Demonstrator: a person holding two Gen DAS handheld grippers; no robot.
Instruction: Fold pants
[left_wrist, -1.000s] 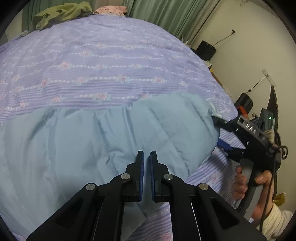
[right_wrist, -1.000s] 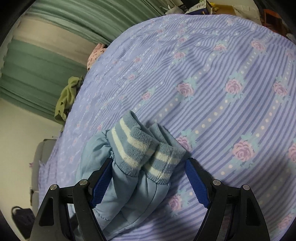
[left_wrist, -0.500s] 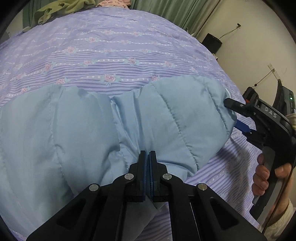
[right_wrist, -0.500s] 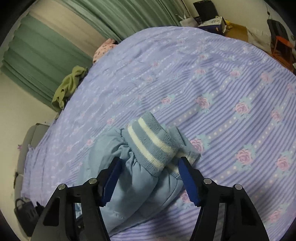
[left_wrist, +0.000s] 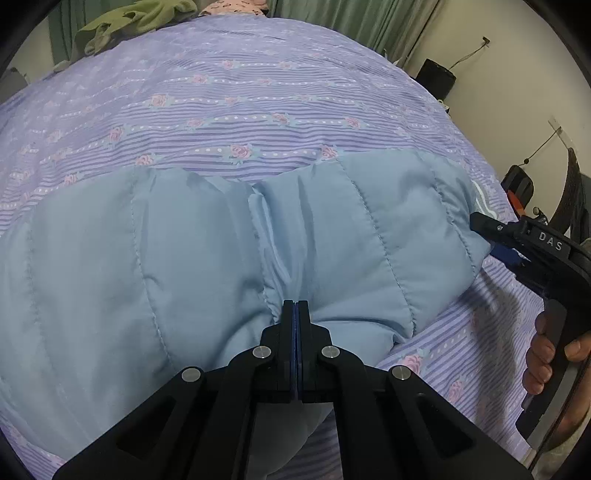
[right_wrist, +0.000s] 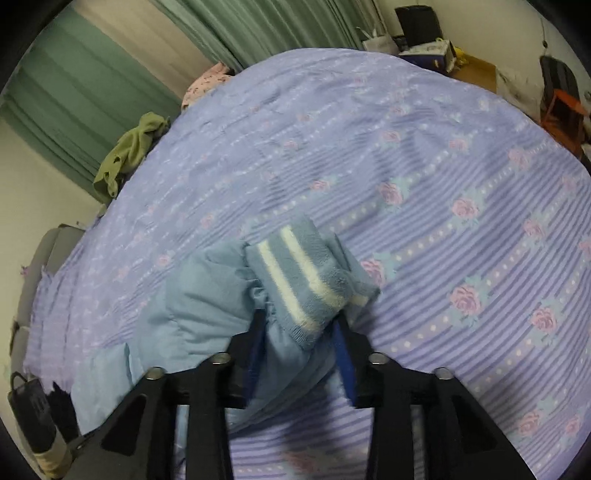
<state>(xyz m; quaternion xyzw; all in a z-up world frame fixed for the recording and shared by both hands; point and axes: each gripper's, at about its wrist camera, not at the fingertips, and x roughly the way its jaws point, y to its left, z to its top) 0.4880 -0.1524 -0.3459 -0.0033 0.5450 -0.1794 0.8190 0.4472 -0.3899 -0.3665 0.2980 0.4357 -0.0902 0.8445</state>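
Pants (left_wrist: 207, 236), pale blue and quilted, spread flat on purple rose-striped bedspread (left_wrist: 229, 110), long axis running left-right across left wrist view. Waist end off to left of that view, striped knit cuffs (right_wrist: 306, 277) at far right end. Both legs stacked, cuffs overlapping one on the other.

Left gripper (left_wrist: 295, 310) clenched tight on a pinch of pants fabric at near edge, roughly mid-length, at the seam where the two quilted panels meet. Pads flush together, thin fabric between them.

Right gripper (right_wrist: 299, 343) at cuff end, jaws closing, leg fabric just behind cuffs sitting between blue pads. Left pad looks to be touching cloth; right pad near but contact hard to confirm. Seen from left view, right gripper comes in from right edge, held by a hand (left_wrist: 550, 354).

Key relation for next move: cuffs lie directly ahead of right gripper, nearer to it than to left gripper; likely fold carries cuff end along long axis toward waist, left gripper anchoring the middle.

Versus a second ago: right jaws markedly narrower, then standing wide either side of the cuffs, now nearly on the fabric; cuffs tilted and slightly raised. Left jaws went from a thin gap to fully pressed. Pants bunched up a bit more around left pinch.

Green garment (right_wrist: 129, 155) and pink garment (right_wrist: 207, 81) at far bed edge, well apart, uninvolved.
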